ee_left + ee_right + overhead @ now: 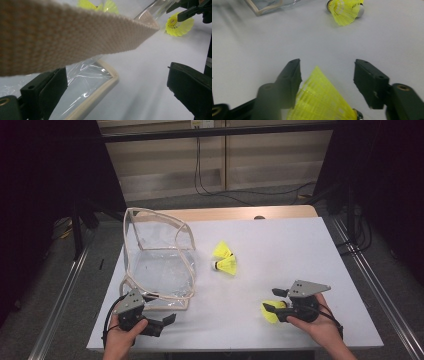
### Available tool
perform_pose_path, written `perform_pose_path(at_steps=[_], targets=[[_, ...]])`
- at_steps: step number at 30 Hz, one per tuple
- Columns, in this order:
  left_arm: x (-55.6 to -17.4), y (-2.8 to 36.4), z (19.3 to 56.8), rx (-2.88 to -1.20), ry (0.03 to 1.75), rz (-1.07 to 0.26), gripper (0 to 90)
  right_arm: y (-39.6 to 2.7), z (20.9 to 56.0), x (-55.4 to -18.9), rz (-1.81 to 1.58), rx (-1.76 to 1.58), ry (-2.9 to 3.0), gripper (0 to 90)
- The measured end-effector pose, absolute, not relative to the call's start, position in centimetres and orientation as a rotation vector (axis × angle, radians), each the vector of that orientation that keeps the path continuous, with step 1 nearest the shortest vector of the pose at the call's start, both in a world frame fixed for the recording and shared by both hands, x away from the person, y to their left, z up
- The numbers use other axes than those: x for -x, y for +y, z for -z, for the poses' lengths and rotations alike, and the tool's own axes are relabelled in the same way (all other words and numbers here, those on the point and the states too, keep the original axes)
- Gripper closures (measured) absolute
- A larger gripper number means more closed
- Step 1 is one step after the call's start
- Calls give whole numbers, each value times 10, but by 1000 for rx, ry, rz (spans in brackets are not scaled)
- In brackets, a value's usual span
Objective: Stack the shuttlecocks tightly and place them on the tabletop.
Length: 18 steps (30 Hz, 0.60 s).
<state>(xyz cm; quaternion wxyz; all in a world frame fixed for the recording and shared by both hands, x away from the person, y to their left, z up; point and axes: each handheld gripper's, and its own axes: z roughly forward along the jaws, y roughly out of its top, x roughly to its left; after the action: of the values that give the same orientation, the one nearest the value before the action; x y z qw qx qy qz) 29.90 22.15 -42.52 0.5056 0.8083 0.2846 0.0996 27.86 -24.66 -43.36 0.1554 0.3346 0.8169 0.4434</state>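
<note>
A yellow shuttlecock (322, 100) is seen lying on the white surface (300, 250) between the parted, unclenched jaws of the right hand-held gripper (327, 75), touching one jaw.

Three yellow mesh-skirted plastic shuttlecocks are lying on the white desk (280, 250): two (223, 249) (225, 266) are sitting close together near the middle, and the third (272, 316) is resting apart near the front edge. One clear plastic bag with beige webbing trim (157, 262) is standing at the left side. Two black two-jaw grippers, the left gripper (169, 319) and the right gripper (273, 300), are being held over the near edge, one in each hand.
</note>
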Motion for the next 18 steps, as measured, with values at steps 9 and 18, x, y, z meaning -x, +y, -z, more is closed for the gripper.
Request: perform_pose_path(at_steps=[9,18], targets=[[-299,221,425,-1955,684,-245,31,-249,434,-280,-1209,-958,2408,721],[-299,221,425,-1954,682,-245,31,-244,427,-281,-1183,-913,2422,871]])
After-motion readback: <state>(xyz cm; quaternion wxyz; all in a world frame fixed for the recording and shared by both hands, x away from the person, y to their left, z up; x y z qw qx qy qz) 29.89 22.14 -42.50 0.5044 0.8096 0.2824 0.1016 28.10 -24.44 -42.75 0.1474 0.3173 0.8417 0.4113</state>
